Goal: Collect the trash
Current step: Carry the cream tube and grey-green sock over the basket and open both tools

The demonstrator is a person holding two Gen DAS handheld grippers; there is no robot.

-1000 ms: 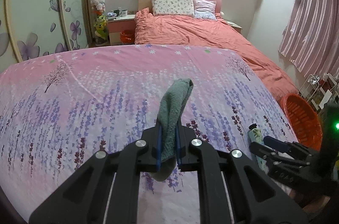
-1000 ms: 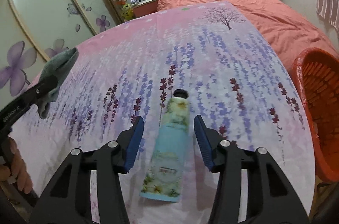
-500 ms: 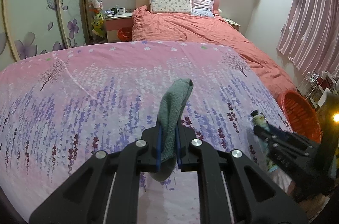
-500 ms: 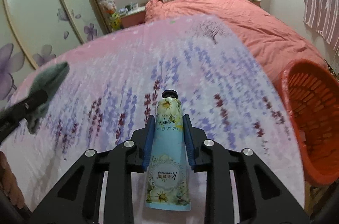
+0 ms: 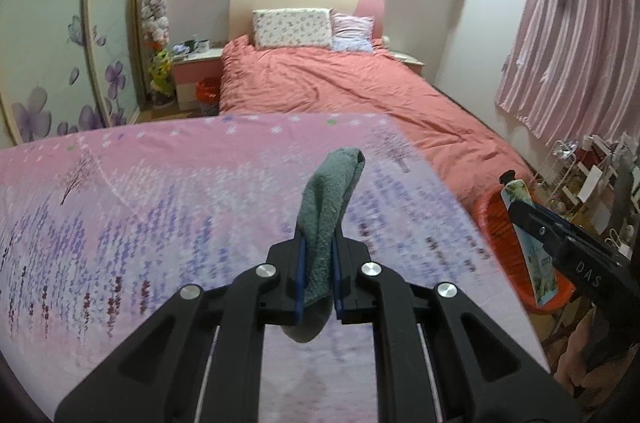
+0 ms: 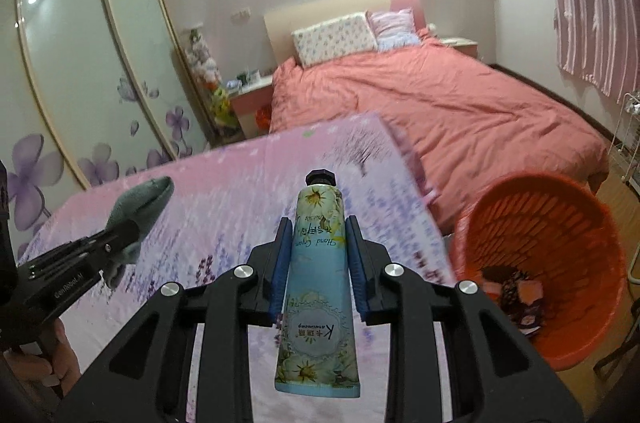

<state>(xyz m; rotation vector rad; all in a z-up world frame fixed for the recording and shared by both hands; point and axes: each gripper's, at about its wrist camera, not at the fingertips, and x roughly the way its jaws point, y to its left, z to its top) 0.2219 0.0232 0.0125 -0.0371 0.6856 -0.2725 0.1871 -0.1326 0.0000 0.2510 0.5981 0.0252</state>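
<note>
Both grippers are loaded above the floral bedspread (image 5: 160,215). The right gripper (image 6: 319,255) is clamped across the middle of a hand-cream tube (image 6: 318,287), cap pointing to twelve o'clock; that soft, smooth tube could squirm, so a mid-body hold looks sensible. The left gripper (image 5: 318,275) is pinched tight on a grey-green cloth (image 5: 328,207), limp and light, flopping upward. The orange basket (image 6: 592,223) waits at three o'clock of the tube, some scraps already inside.

The tube (image 6: 318,287) reads "Hand Cream", upside down, with a "K". The left hand-held gripper (image 6: 120,243) reads "GenRobot.AI"; the right hand-held gripper (image 5: 532,223) reads "DAS".
</note>
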